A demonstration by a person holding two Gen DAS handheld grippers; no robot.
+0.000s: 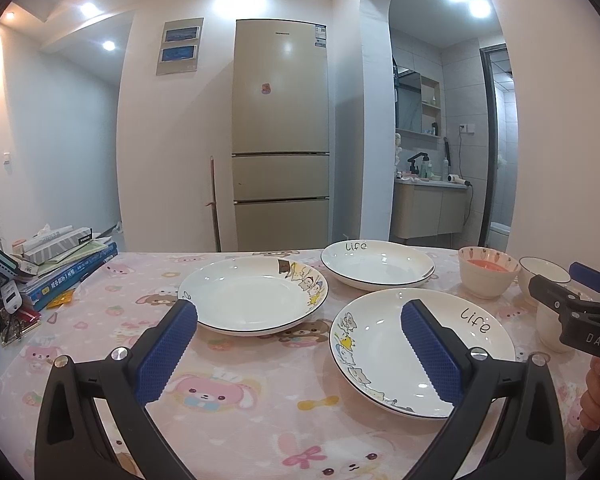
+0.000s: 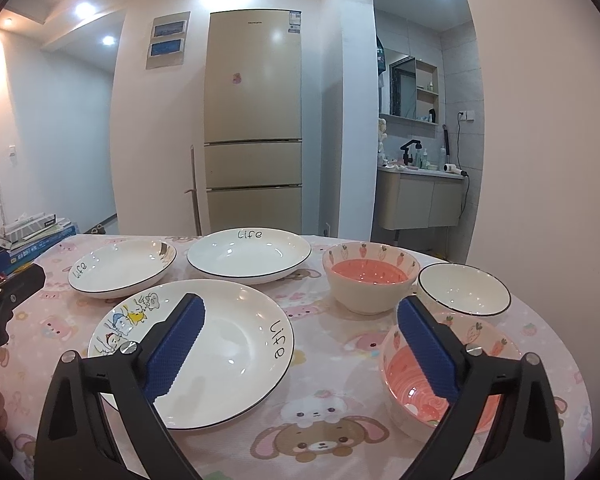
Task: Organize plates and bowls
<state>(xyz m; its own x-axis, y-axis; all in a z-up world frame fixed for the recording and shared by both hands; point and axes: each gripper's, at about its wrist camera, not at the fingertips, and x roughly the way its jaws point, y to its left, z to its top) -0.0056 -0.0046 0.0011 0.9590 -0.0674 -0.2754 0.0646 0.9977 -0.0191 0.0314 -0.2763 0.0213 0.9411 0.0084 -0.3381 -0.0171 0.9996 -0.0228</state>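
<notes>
Three plates (image 2: 228,344) and three bowls (image 2: 368,280) stand apart on the worktop (image 2: 324,364). Left gripper (image 1: 300,344) and right gripper (image 2: 300,344) fingers spread, empty. Right finger (image 2: 428,352) hides part of the nearest bowl (image 2: 488,340); book stack (image 1: 68,268) is cut off.

Three plates (image 2: 192,354) – and three bowls (image 2: 370,282) – two hand-held grippers (image 2: 300,344).

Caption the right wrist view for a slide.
Open right gripper hovers over a cartoon tablecloth set with three plates and three bowls, nothing held.
</notes>
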